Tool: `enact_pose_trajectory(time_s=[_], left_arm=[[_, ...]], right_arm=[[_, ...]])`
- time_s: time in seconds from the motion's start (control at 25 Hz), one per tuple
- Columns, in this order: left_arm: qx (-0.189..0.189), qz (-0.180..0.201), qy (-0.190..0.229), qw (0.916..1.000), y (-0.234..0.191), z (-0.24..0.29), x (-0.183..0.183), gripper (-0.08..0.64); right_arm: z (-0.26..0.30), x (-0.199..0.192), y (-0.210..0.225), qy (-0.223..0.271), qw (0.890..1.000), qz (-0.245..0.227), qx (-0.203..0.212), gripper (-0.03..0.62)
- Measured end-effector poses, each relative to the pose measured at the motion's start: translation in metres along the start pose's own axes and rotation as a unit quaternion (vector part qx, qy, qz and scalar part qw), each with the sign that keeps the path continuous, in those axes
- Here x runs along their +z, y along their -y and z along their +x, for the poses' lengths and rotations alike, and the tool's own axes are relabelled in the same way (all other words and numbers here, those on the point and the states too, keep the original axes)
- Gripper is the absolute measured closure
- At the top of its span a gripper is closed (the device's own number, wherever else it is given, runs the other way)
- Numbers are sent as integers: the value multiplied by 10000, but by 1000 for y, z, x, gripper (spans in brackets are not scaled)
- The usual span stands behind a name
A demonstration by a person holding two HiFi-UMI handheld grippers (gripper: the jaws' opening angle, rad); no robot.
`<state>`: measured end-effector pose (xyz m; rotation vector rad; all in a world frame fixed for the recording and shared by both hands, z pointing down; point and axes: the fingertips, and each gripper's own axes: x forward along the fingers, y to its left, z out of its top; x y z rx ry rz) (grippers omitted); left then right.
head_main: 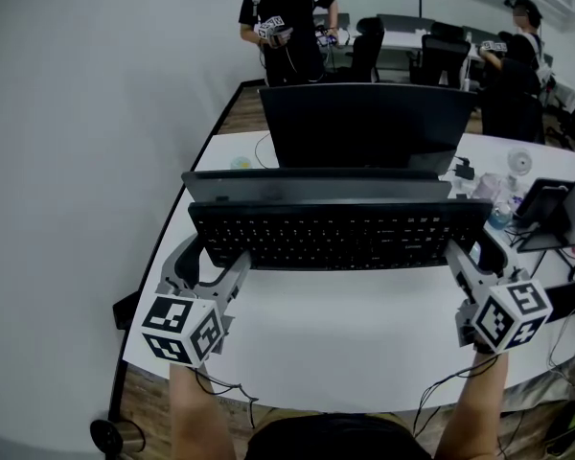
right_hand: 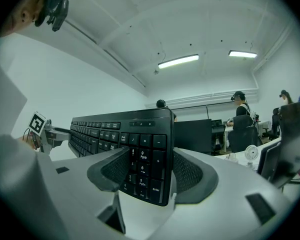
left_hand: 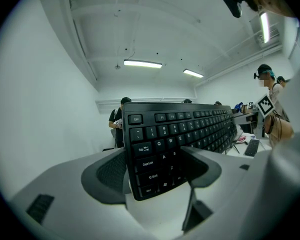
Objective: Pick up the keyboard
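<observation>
A black full-size keyboard (head_main: 340, 233) is held level across the white table (head_main: 364, 324), in front of the monitor. My left gripper (head_main: 214, 257) is shut on its left end and my right gripper (head_main: 474, 255) on its right end. In the left gripper view the keyboard (left_hand: 190, 129) stands between the jaws at the Ctrl and Shift corner, with a pad (left_hand: 112, 171) against its back. In the right gripper view the number-pad end (right_hand: 145, 159) sits between the pads (right_hand: 190, 174). The keyboard looks raised off the tabletop.
A dark monitor (head_main: 364, 123) stands right behind the keyboard, with a grey bar (head_main: 316, 185) at its foot. A bottle (head_main: 503, 214), a small fan (head_main: 519, 161) and dark devices (head_main: 556, 209) crowd the table's right side. Two people (head_main: 287, 27) stand at the back.
</observation>
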<state>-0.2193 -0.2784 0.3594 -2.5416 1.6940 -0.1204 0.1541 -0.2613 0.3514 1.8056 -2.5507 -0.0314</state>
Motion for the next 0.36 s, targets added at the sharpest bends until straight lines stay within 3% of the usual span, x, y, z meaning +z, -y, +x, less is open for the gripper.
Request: enact_pose_trajectory(time_s=[0.36], left_arm=[[50, 14, -48, 10000, 0, -2, 4, 222]], right_arm=[[2, 1, 2, -11, 10000, 16, 46, 311]])
